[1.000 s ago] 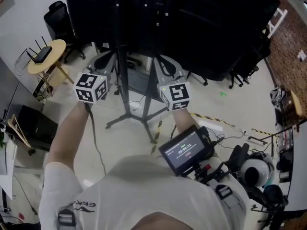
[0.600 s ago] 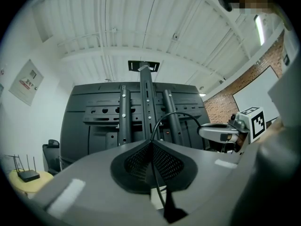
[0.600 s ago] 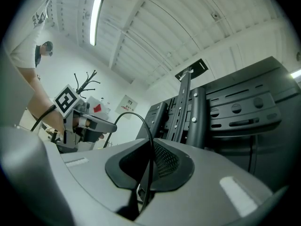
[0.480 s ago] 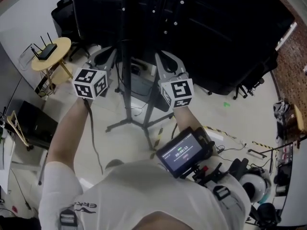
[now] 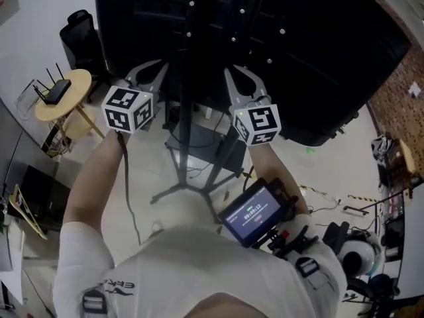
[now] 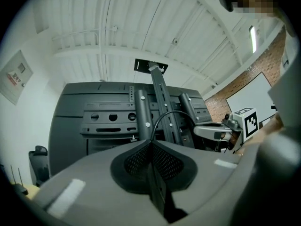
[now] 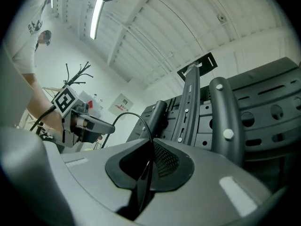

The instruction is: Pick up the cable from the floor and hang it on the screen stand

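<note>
Workshop floor lies far below. Each left hand-held gripper (image 6: 150, 144) and right hand-held gripper (image 7: 151, 146) is clamped on the cable (image 6: 165, 114), whose slack arches between them just in front of the screen stand (image 6: 162, 93). I'd hold both grips firm and lift the arch over a bracket on the stand's uprights before releasing either end.

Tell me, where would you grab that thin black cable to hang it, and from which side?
Probably as held here: the left gripper and right gripper are each shut on the cable at separate spots, pads pinching across its thin strand. It looks limp, so two holds leave an arch between them to drop over the screen stand, approached from its back.
</note>
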`<state>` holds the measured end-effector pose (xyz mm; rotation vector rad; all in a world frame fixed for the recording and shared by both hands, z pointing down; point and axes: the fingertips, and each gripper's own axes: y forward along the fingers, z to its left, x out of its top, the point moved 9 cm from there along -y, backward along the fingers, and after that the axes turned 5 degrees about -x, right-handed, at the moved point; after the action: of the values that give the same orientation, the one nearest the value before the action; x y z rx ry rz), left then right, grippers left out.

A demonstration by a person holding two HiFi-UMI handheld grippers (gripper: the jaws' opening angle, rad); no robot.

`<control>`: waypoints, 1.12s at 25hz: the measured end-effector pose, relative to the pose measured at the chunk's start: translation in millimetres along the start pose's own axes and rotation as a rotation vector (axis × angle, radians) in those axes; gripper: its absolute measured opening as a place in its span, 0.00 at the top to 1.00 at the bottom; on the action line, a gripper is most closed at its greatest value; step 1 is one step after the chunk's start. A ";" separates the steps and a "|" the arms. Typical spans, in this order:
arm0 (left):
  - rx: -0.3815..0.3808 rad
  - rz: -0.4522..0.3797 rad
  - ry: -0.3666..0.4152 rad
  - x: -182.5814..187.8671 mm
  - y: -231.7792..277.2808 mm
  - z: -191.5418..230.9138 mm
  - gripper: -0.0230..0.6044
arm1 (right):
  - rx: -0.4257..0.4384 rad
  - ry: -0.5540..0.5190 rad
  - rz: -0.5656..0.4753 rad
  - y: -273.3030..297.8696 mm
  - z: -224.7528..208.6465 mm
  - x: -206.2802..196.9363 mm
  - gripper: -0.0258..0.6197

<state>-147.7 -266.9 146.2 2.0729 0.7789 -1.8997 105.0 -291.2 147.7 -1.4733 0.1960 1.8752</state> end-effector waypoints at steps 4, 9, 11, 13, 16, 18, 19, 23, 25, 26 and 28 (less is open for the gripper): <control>-0.092 -0.023 0.002 17.3 23.7 36.3 0.95 | -0.076 0.002 -0.006 34.1 -2.4 17.8 0.91; -0.183 -0.054 -0.024 38.1 49.1 69.2 0.95 | -0.161 -0.034 -0.019 63.7 -2.8 39.2 0.91; -0.218 -0.067 -0.043 43.6 58.7 77.3 0.95 | -0.194 -0.053 -0.019 69.7 -4.0 45.0 0.91; -0.247 -0.081 -0.054 48.0 66.7 82.3 0.95 | -0.222 -0.064 -0.020 74.2 -6.1 50.2 0.91; -0.273 -0.098 -0.057 54.2 74.0 87.0 0.95 | -0.249 -0.071 -0.027 79.8 -9.1 57.4 0.91; -0.277 -0.106 -0.061 59.4 78.2 89.9 0.95 | -0.253 -0.080 -0.036 84.8 -11.9 62.9 0.91; -0.277 -0.109 -0.063 62.8 81.1 91.4 0.95 | -0.253 -0.084 -0.042 87.8 -14.4 66.3 0.91; -0.278 -0.116 -0.088 78.0 95.0 98.9 0.95 | -0.261 -0.087 -0.071 103.0 -27.1 80.0 0.91; -0.280 -0.116 -0.105 83.5 100.4 101.3 0.95 | -0.268 -0.077 -0.078 110.4 -32.1 84.3 0.91; -0.278 -0.114 -0.106 86.4 102.8 102.4 0.95 | -0.272 -0.069 -0.080 114.3 -34.4 85.8 0.91; -0.274 -0.109 -0.113 91.8 107.4 104.6 0.95 | -0.281 -0.058 -0.076 121.4 -37.5 87.9 0.91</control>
<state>-179.4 -387.8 22.6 1.7776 1.0759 -1.8262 52.2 -359.3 19.5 -1.5836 -0.1559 1.9389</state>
